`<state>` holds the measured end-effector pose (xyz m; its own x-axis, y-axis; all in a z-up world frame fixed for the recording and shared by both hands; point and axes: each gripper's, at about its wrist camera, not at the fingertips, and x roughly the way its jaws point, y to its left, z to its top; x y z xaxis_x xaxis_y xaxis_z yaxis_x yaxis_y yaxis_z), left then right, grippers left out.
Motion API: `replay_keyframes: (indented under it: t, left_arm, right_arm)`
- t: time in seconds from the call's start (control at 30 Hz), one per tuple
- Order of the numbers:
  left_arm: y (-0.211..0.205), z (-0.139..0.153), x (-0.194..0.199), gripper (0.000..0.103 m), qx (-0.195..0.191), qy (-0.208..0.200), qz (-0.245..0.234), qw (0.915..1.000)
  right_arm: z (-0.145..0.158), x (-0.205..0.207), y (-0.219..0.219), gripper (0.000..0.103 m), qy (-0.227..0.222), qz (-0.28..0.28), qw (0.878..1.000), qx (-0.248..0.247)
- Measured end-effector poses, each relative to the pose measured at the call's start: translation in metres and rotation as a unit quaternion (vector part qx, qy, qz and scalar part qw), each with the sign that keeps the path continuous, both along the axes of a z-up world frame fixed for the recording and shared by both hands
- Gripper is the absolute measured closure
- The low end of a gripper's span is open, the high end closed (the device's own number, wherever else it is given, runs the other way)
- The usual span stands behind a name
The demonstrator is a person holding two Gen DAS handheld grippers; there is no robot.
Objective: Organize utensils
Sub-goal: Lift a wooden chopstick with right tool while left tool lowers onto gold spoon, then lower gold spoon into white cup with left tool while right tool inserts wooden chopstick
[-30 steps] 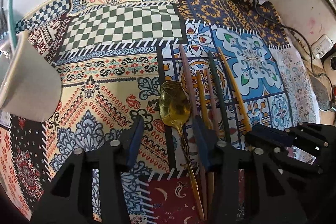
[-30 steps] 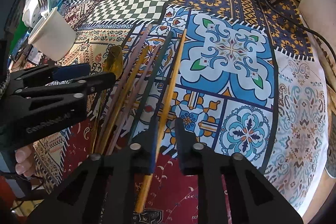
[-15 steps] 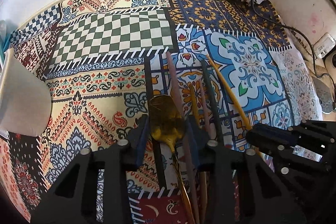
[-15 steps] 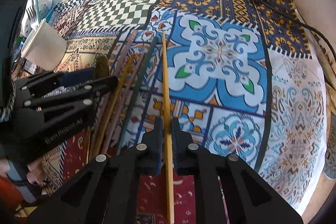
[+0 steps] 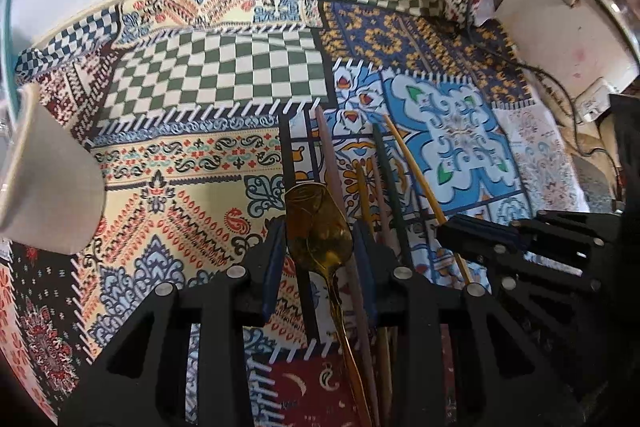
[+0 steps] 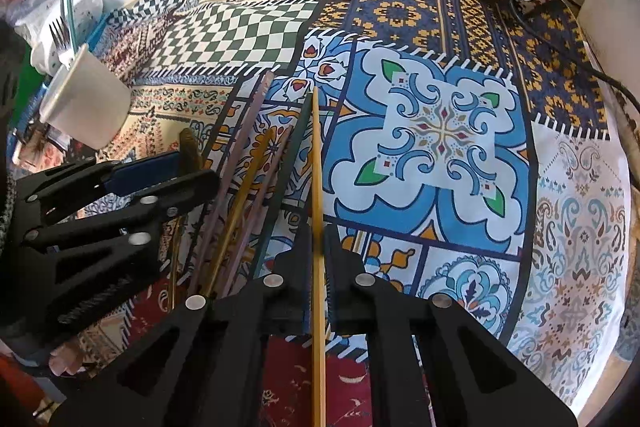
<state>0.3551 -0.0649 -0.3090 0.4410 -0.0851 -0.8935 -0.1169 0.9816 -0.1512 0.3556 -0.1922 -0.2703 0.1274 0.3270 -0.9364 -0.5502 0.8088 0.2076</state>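
I am looking down through both wrist cameras at a table covered by a patchwork-patterned cloth [image 6: 440,131].

My right tool [image 6: 318,247] is pinching a yellow chopstick [image 6: 316,163]: its two fingers are pressed together on the stick, which is running up between them toward the far edge of the table and passing back under the tool toward the near edge. In the left wrist view the same tool [image 5: 480,233] is showing at the right, closed on that chopstick [image 5: 416,167].

My left tool [image 5: 318,259] is sitting just beside it, toward the left edge, with its blue-padded fingers [image 5: 274,263] straddling the bowl of a gold spoon [image 5: 320,227]. Its jaws have just been closing, with the spoon bowl between them; the pads are standing close against the bowl's sides, but I cannot tell whether they are pressing on it. A mauve chopstick [image 5: 332,163] is also running through the gap beside the spoon's handle.

The remaining chopsticks are lying on the cloth between the two tools, roughly parallel and pointing toward the far edge: a dark green one [image 6: 296,147], an orange one [image 6: 256,163], and two mauve ones.

A white cup [image 6: 86,103] is leaning near the left edge of the table, well apart from the chopsticks, with a fork [image 6: 60,35] showing behind it. A black cable [image 6: 560,47] is crossing the far right corner.
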Motion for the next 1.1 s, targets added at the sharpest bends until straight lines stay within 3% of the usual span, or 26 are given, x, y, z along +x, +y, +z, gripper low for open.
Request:
replay_keyframes:
  t: [0.23,0.63,1.1]
  left_arm:
    - [0.002,0.029,-0.021,0.070,-0.013,-0.030,-0.001,0.9995]
    - [-0.008,0.074,-0.052,0.071,-0.013,-0.085,-0.018,0.9961]
    - [0.005,0.134,-0.085,0.072,-0.009,-0.171,-0.015,0.9852]
  right_arm:
    - [0.021,-0.003,-0.012,0.098,-0.015,-0.020,0.999,0.029]
    - [0.073,-0.024,-0.031,0.098,-0.087,-0.057,0.993,0.062]
    - [0.127,-0.044,-0.033,0.098,-0.146,-0.085,0.981,0.095]
